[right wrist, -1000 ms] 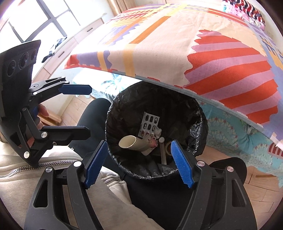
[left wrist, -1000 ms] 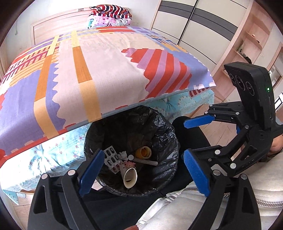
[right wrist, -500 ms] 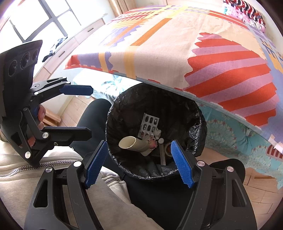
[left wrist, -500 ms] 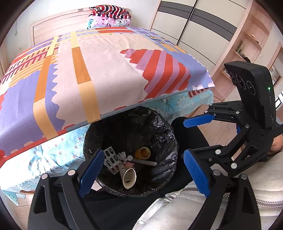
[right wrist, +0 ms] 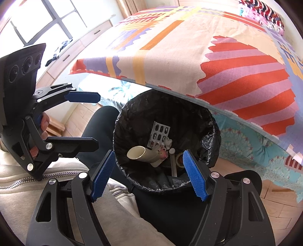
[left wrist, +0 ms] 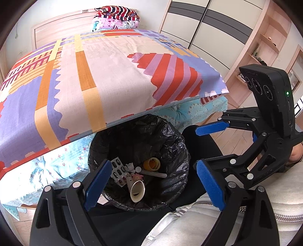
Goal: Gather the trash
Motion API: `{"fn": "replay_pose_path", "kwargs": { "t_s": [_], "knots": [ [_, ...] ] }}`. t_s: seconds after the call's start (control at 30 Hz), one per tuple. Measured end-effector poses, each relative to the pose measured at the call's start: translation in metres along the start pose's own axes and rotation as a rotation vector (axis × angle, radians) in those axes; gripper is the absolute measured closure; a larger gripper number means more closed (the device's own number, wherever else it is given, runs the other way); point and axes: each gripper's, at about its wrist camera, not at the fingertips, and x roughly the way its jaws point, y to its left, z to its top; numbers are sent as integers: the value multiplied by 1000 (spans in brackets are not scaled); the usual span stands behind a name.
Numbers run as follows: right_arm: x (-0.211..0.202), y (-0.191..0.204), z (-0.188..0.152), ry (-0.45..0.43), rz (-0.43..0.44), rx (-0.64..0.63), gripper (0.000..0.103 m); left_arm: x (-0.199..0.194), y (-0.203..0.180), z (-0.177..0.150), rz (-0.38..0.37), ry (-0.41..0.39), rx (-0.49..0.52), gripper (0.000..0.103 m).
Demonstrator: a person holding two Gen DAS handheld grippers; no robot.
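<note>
A bin lined with a black bag [left wrist: 176,143] [right wrist: 212,124] stands at the bed's foot. In it lie a blister pack [left wrist: 118,171] [right wrist: 160,135], a cardboard tube [left wrist: 137,190] [right wrist: 141,153], a tape roll [left wrist: 152,163], a grey stick [left wrist: 154,173] [right wrist: 173,162] and a small pink figure [left wrist: 137,177]. My left gripper [left wrist: 151,186] is open and empty above the bin's near rim. My right gripper [right wrist: 146,176] is open and empty over the bin too. Each gripper shows in the other's view, at the right [left wrist: 210,145] and at the left [right wrist: 83,118].
A bed with a colourful patterned cover [left wrist: 113,75] [right wrist: 189,47] overhangs the bin. Folded blankets [left wrist: 115,17] lie at its head. Wardrobes [left wrist: 208,28] and shelves [left wrist: 265,43] stand to the right, a window [right wrist: 37,19] to the left. The person's legs and light jacket [left wrist: 208,227] are close below.
Almost nothing has changed; both grippers stay open over the bin, with only a slight drift of the views.
</note>
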Motion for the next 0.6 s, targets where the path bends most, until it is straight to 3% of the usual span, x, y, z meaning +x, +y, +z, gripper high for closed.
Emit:
{"fn": "replay_pose_path", "kwargs": {
  "t_s": [0.6],
  "knots": [
    [-1, -3, -1, -5, 1, 2, 30, 0, -1, 2, -1, -6, 3, 15]
  ]
}}
